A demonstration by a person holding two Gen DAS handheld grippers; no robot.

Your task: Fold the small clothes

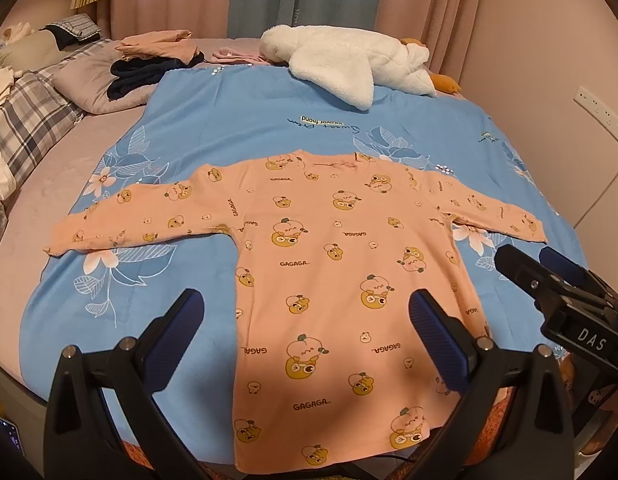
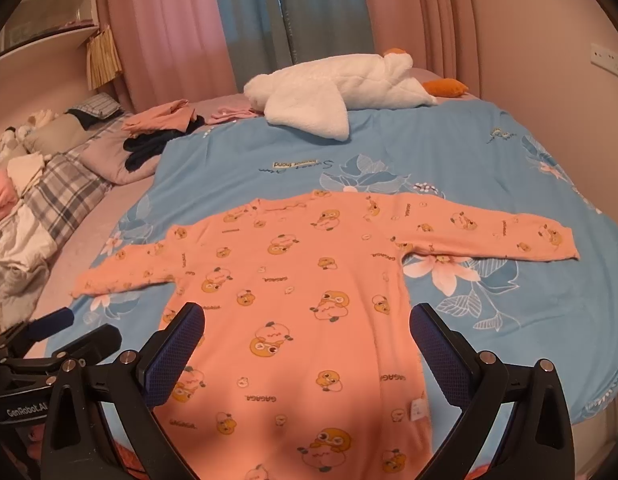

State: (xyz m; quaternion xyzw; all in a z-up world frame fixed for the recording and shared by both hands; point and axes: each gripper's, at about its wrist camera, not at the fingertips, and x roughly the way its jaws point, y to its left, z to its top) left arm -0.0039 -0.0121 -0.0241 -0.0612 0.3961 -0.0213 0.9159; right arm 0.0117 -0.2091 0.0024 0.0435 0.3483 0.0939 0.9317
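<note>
A small peach long-sleeved shirt point(image 1: 333, 264) with duck prints lies flat on a blue flowered sheet point(image 1: 245, 120), sleeves spread to both sides, hem nearest me. It also shows in the right wrist view point(image 2: 309, 280). My left gripper point(image 1: 307, 316) is open and empty, held above the shirt's lower left part. My right gripper point(image 2: 307, 328) is open and empty above the lower body of the shirt. The right gripper also shows in the left wrist view point(image 1: 549, 276) at the right edge. The left gripper shows in the right wrist view point(image 2: 65, 332) at the lower left.
A white plush goose point(image 1: 349, 64) lies at the far end of the bed. Folded pink and dark clothes point(image 1: 149, 60) sit at the far left beside pillows and a plaid blanket point(image 1: 25, 120). Curtains point(image 2: 229, 20) hang behind. A wall point(image 1: 549, 60) stands on the right.
</note>
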